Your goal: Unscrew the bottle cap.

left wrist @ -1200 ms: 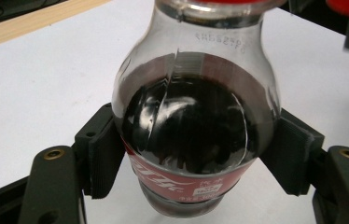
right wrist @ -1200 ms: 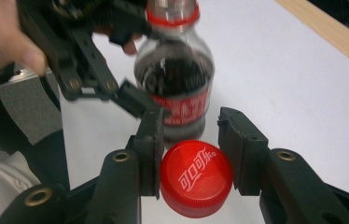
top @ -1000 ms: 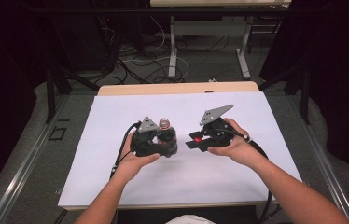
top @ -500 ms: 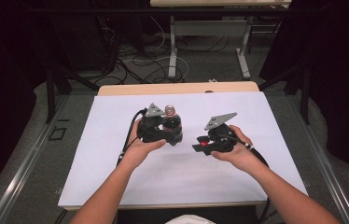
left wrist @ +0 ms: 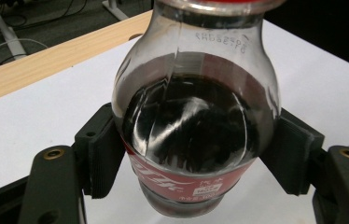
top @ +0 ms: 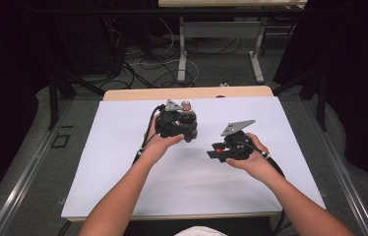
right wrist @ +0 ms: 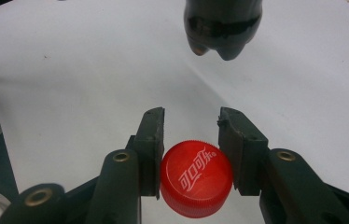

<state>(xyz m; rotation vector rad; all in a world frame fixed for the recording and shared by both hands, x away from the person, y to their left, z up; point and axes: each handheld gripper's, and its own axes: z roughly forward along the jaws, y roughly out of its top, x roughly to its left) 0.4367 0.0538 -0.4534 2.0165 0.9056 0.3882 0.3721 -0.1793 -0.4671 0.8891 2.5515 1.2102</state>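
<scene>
Clear plastic cola bottle [left wrist: 193, 135], with dark drink inside and a red label band, is clamped at its belly between the jaws of the left gripper [top: 176, 123] and is carried above the white-covered bench [top: 123, 162], left of centre in the high view. In the right gripper view its dark base [right wrist: 222, 28] hangs clear of the sheet. Whether the mouth is open cannot be told for certain, but the red screw cap [right wrist: 196, 178] is held apart from it, so it is judged uncapped. If so, drink could be spilled onto the sheet were the bottle tilted or swung, since the level is high. The round wall could also slide between the ribbed pads [left wrist: 102, 154] if the grip were loosened.

Farther right, the cap is pinched by its ridged rim between the jaws of the right gripper [top: 227, 150], low over the bench. Only part of the rim is covered by the pads, so the cap could be popped out or twisted askew if pressed against anything, and cross-threading would be risked were it offered up crooked.
</scene>
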